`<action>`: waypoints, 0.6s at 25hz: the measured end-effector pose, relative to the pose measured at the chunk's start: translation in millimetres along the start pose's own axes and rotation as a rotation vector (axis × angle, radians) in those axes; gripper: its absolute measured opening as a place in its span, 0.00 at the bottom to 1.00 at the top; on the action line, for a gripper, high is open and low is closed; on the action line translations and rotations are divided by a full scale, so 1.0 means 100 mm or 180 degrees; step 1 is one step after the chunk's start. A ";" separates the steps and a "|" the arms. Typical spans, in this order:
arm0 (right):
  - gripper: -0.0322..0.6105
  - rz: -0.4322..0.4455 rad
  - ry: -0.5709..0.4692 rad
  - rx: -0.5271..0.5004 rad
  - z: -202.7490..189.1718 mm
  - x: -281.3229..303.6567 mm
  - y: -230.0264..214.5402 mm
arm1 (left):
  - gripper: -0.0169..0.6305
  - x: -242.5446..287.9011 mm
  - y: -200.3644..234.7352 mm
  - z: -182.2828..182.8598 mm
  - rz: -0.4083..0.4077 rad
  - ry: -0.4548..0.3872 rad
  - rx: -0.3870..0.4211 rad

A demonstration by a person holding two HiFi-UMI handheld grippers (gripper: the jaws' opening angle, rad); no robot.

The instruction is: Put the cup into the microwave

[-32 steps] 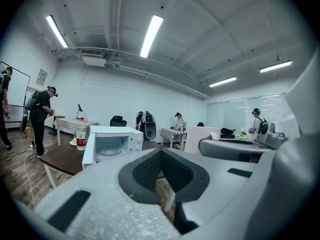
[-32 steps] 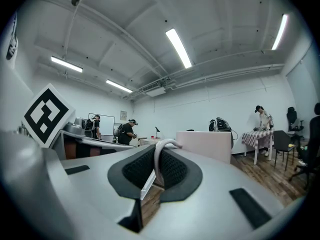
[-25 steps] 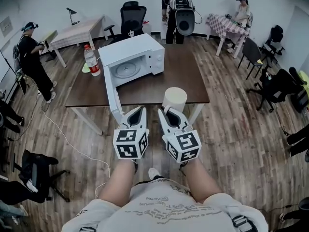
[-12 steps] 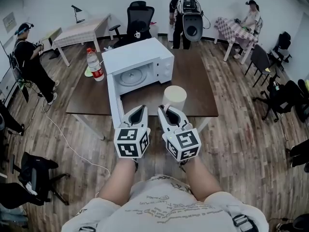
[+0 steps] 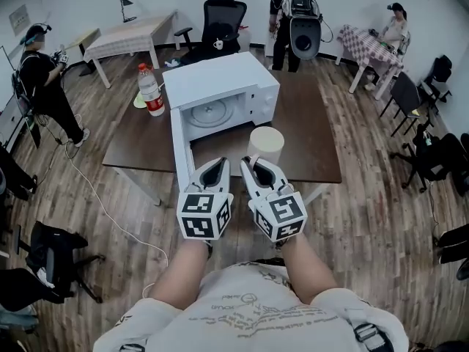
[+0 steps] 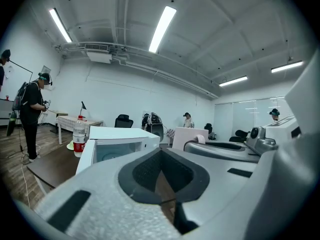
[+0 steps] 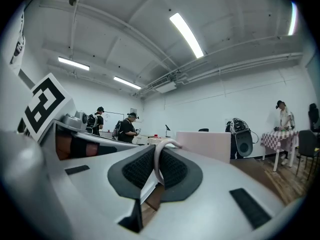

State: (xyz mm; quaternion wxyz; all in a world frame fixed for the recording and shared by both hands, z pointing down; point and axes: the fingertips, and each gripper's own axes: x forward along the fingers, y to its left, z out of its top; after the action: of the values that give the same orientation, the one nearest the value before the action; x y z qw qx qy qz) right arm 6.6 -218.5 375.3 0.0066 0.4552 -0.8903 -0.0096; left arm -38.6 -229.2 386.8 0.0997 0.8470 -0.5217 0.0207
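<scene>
I am looking down on a brown table (image 5: 308,138) with a white microwave (image 5: 220,86) sitting on it. Its door (image 5: 179,149) is hanging open on the left side and reaching out toward me. A bottle (image 5: 151,92) with a red label is standing just left of the microwave. Three people are standing or sitting well back by the walls, and a black office chair (image 5: 220,20) is waiting behind the table.

My right gripper (image 5: 254,166) is clamping its jaws on the handle of the pale cup (image 5: 266,141). The cup is sitting just beyond the jaw tips, in front of the microwave's right half and outside the open cavity. I cannot tell whether its base is touching the table. My left gripper (image 5: 215,169) is hovering beside the right one with its jaws pressed together on nothing, its tip just beside the edge of the door.

The right gripper view is showing the thin handle (image 7: 159,154) looping up between the dark pads, which the head view is hiding. The left gripper view is showing the cup (image 6: 190,136) side-on, to the right of the microwave's front.
</scene>
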 end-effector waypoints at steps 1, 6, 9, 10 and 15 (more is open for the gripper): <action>0.10 0.0020 0.0005 -0.0004 -0.01 0.04 0.02 | 0.05 0.00 0.02 -0.01 0.0006 0.0008 -0.0014; 0.10 0.0210 -0.0117 -0.0001 -0.04 0.19 0.11 | 0.05 0.03 0.15 -0.05 0.0064 0.0000 -0.0067; 0.10 0.0290 -0.0156 -0.0003 -0.04 0.32 0.09 | 0.05 0.10 0.22 -0.04 0.0120 -0.0008 -0.0050; 0.10 0.0315 -0.0151 -0.0003 -0.05 0.37 0.08 | 0.05 0.13 0.26 -0.03 0.0146 -0.0012 -0.0050; 0.10 0.0482 -0.0137 -0.0023 -0.12 0.60 -0.06 | 0.05 0.32 0.41 0.04 0.0332 -0.0089 -0.0086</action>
State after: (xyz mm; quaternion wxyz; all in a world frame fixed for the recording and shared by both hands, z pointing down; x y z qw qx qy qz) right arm -23.5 -270.3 387.4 -0.0102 0.3863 -0.9220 -0.0221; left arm -60.8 -276.5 393.3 0.1027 0.8175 -0.5666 0.0070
